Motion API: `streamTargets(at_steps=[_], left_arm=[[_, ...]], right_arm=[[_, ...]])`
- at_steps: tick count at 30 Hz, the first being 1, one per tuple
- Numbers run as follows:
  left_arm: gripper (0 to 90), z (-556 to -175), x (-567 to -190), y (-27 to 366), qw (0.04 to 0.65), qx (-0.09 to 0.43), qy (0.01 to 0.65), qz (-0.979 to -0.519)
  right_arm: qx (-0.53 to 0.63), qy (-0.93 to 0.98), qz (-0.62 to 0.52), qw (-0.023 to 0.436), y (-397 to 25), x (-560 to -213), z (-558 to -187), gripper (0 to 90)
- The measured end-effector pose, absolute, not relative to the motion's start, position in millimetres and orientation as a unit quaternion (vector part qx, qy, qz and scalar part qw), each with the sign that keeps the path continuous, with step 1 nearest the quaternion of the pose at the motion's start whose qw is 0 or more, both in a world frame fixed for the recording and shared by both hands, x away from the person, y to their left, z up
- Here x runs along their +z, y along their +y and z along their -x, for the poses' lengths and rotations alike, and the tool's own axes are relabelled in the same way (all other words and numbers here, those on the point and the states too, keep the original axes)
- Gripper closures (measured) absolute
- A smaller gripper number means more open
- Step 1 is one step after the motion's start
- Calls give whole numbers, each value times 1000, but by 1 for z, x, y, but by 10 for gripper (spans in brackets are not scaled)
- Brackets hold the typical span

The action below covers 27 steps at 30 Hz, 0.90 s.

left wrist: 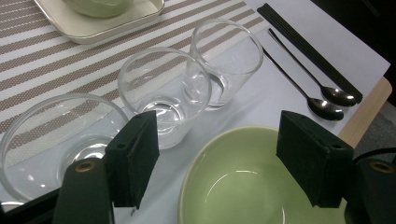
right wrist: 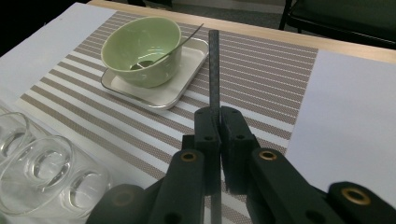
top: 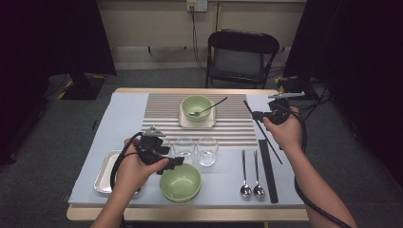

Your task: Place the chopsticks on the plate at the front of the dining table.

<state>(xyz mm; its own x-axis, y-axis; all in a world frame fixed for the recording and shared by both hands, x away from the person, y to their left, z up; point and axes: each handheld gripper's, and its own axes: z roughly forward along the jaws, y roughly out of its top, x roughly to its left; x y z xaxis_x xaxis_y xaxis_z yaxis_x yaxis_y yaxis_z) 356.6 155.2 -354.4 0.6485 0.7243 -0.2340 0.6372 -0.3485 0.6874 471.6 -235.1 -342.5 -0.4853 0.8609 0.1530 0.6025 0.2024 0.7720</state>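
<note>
Near edge of the table [top: 95, 142]: the left hand-held gripper [left wrist: 219, 161], jaws spread wide and holding nothing, hangs over the rim of the near green bowl [top: 180, 183], just beside three glasses [left wrist: 163, 93]. Farther right, the right hand-held gripper [right wrist: 218, 135] is clamped on one black chopstick [top: 263, 133], raised above the table; its mate [top: 267, 171] lies beside two spoons [top: 252, 190]. Far centre: a second bowl [right wrist: 140, 49] on a tray [right wrist: 168, 93].

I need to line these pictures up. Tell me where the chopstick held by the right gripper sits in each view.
High view: the chopstick runs diagonally at right, clamped in the right gripper.
Left gripper view: not in it.
Right gripper view: it stands up the centre between shut jaws.
Shared landmark: the striped placemat.
</note>
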Motion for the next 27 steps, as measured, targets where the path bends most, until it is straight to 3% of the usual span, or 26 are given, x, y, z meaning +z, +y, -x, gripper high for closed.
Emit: streamTargets(at_steps=[27], left_arm=[[306, -366, -353, 128, 391, 46, 402, -827]], right_arm=[[441, 771, -438, 140, -184, -321, -473, 866]])
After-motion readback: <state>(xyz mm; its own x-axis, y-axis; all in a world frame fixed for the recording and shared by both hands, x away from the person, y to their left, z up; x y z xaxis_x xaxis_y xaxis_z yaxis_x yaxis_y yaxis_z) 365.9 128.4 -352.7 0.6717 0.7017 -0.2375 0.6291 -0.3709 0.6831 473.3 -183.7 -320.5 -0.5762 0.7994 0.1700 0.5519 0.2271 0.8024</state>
